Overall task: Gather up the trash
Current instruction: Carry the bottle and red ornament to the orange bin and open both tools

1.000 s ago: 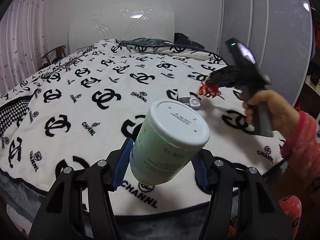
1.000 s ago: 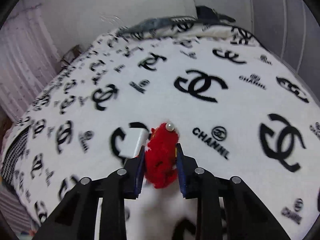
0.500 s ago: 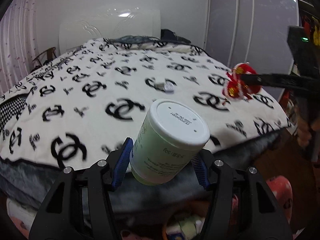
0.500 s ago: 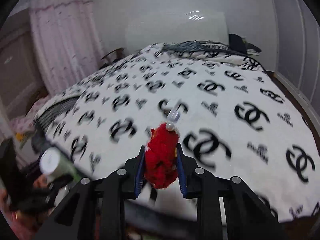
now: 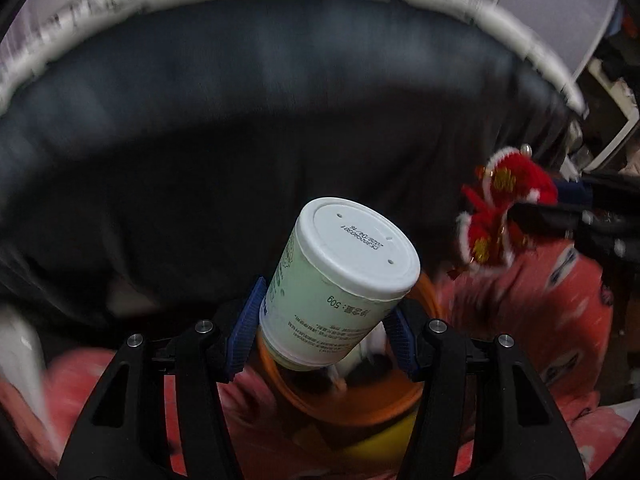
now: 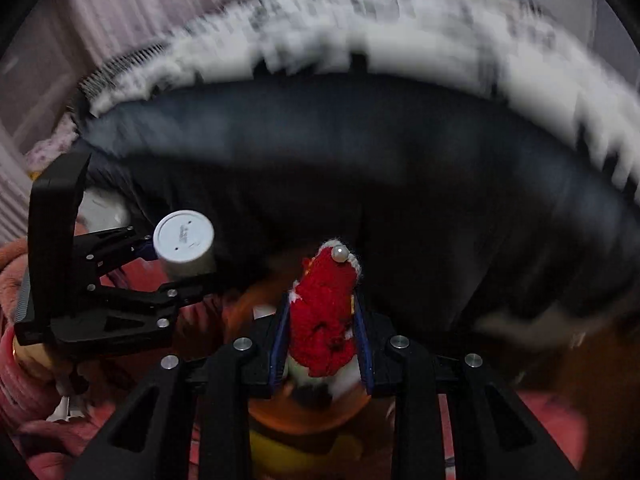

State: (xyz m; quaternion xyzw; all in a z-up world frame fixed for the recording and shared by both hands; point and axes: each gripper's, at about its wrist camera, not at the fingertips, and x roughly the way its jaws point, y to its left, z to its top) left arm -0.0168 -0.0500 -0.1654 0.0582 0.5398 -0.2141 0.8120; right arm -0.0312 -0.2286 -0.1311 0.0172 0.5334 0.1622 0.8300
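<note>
Both jaws clenched on trash: left gripper (image 5: 320,332) grips a pale green tub w/ white lid (image 5: 344,276), blue pads on its lower body, lid end tilted up toward 1 o'clock; right gripper (image 6: 322,344) pinches a red fuzzy ornament (image 6: 326,312) w/ white trim and a pearl bead on top.

Biggest thing in both views: bed (image 5: 280,100), dark side panel filling the upper half, blurred white blanket edge (image 6: 400,36) arcing over it at 12 o'clock.

Next, pink-red patterned fabric (image 5: 552,312) at 4 o'clock in left view, more of it low at 7 o'clock.

Orange-rimmed bin (image 5: 360,408) w/ yellow lower part sits at 6 o'clock under the tub; in right view same bin (image 6: 312,416) lies right below the ornament, contents too blurred to tell.

Cross views: ornament (image 5: 504,208) appears at 3 o'clock in left view, held by right gripper coming in from the frame edge; tub (image 6: 184,240) and left gripper (image 6: 168,268) appear at 9 o'clock in right view. Tub and ornament near each other, not touching.
</note>
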